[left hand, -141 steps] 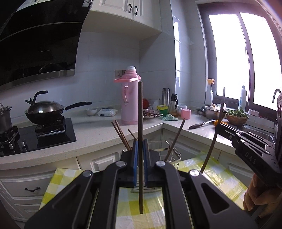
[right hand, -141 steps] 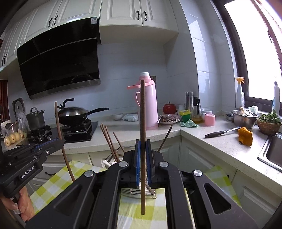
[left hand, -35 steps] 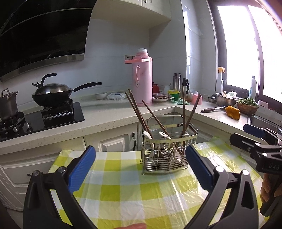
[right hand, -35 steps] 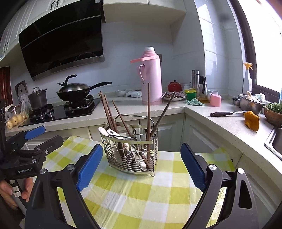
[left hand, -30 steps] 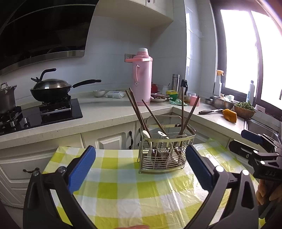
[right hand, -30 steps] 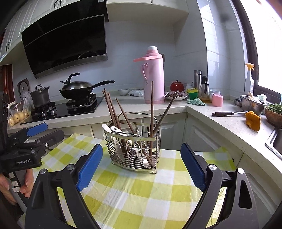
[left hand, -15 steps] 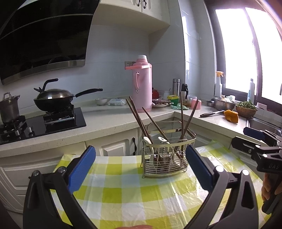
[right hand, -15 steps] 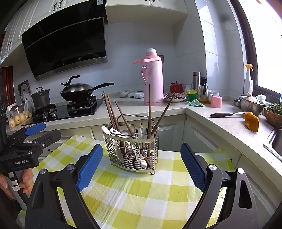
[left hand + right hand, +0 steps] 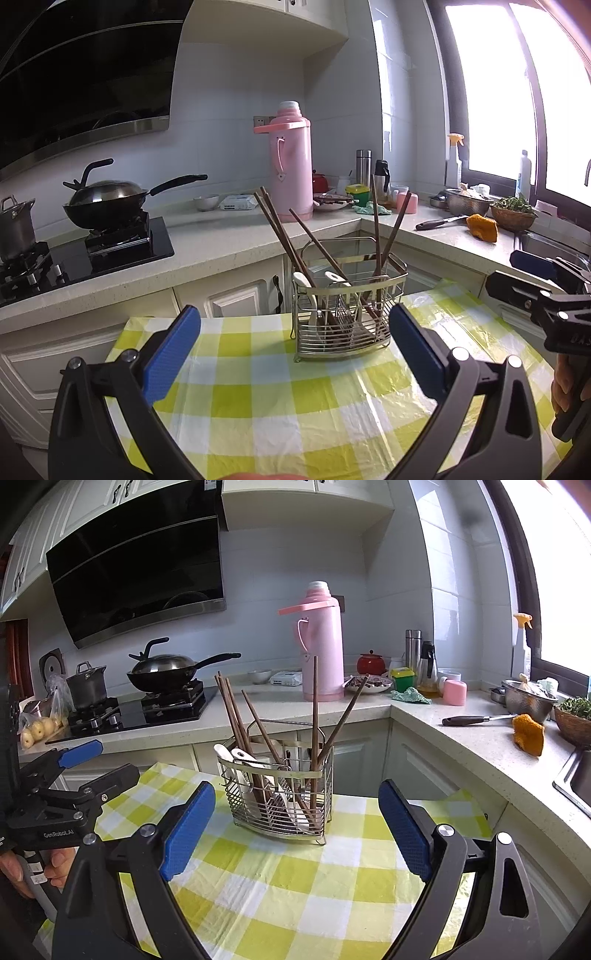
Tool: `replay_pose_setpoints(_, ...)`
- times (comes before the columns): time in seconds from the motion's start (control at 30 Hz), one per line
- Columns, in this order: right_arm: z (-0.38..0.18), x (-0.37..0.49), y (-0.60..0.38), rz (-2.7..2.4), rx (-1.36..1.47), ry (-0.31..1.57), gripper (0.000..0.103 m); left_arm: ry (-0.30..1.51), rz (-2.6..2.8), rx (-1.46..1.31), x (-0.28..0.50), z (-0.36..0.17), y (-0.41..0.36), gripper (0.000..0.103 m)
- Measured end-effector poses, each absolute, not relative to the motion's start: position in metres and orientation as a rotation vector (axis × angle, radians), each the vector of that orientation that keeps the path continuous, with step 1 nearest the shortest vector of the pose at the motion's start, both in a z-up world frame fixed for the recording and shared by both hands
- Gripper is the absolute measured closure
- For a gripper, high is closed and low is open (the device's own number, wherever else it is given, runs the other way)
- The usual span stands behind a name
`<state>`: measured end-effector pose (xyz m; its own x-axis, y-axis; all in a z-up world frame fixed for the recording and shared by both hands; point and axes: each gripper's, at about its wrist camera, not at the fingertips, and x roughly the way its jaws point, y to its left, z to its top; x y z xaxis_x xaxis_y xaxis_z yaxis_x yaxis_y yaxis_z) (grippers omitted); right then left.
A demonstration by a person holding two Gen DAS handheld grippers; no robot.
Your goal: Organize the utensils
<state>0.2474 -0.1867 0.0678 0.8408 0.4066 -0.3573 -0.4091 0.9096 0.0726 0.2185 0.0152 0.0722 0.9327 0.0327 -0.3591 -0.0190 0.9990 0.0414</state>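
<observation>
A wire utensil basket (image 9: 347,325) stands on the yellow checked tablecloth (image 9: 288,406). It holds several brown chopsticks (image 9: 280,236) and white spoons (image 9: 303,282). It also shows in the right wrist view (image 9: 280,801), with chopsticks (image 9: 314,716) upright in it. My left gripper (image 9: 295,354) is open and empty, a short way in front of the basket. My right gripper (image 9: 295,830) is open and empty, also in front of the basket. Each gripper shows in the other's view, the right one (image 9: 543,291) and the left one (image 9: 70,775).
A pink thermos (image 9: 291,162), a wok (image 9: 107,203) on the stove, a steel pot (image 9: 14,229), a knife (image 9: 476,720), an orange cloth (image 9: 528,734) and small jars sit on the L-shaped counter (image 9: 221,236) behind the table. A sink (image 9: 576,775) lies at the right.
Both grippers held a chopstick each 4.7 s ago; both are open and empty now and the chopsticks stand in the basket. Over the last second the views shifted only slightly.
</observation>
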Motion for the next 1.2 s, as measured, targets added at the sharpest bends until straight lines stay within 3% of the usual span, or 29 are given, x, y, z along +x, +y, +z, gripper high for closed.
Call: replay_pose_setpoints(1.2,0.057,0.249,-0.183,0.435,-0.011,0.396,0.018,0.374,-0.017,0.026,0.215,0.068,0.007,0.004)
